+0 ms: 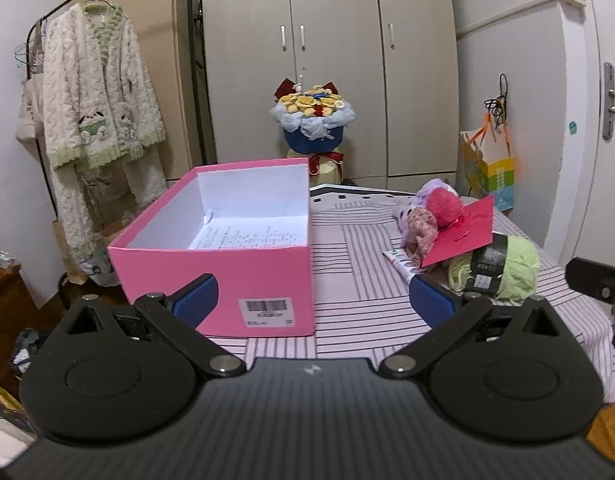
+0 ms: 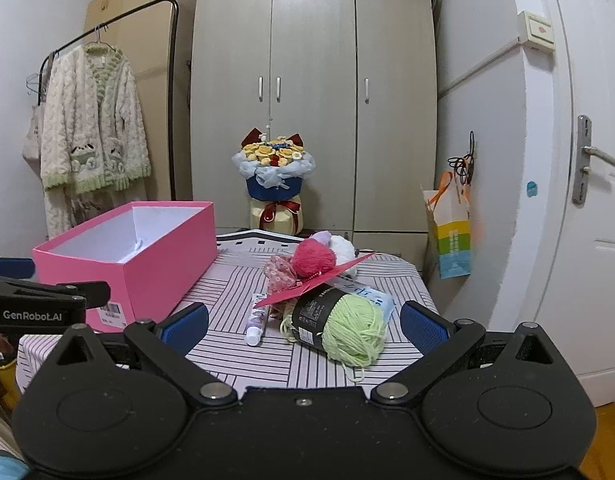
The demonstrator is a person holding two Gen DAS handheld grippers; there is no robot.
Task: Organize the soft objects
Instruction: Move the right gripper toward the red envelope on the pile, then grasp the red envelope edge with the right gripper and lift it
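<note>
Left claw (image 1: 313, 300) spread wide before pink box (image 1: 227, 256).

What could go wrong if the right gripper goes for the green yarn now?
Lifting the light green yarn ball may drag the red paper card resting on it, toppling the pink pompom. Its loose strand could snag. The white toothpaste tube alongside could get knocked by the open right gripper.

Box (image 1: 227, 272): pink outside, white inside. Tablecloth (image 2: 243, 288): pale pink-white with dark stripes in blocks. Yarn ball (image 2: 355, 334): light green, black label band. Pompom (image 2: 313, 260): deep pink. Card (image 1: 463, 232): red-pink. Scrunchie (image 1: 421, 226): small floral print, possibly pink-brown. Plush (image 2: 341, 246): white and lilac. Gripper pads (image 2: 187, 322): blue.
</note>
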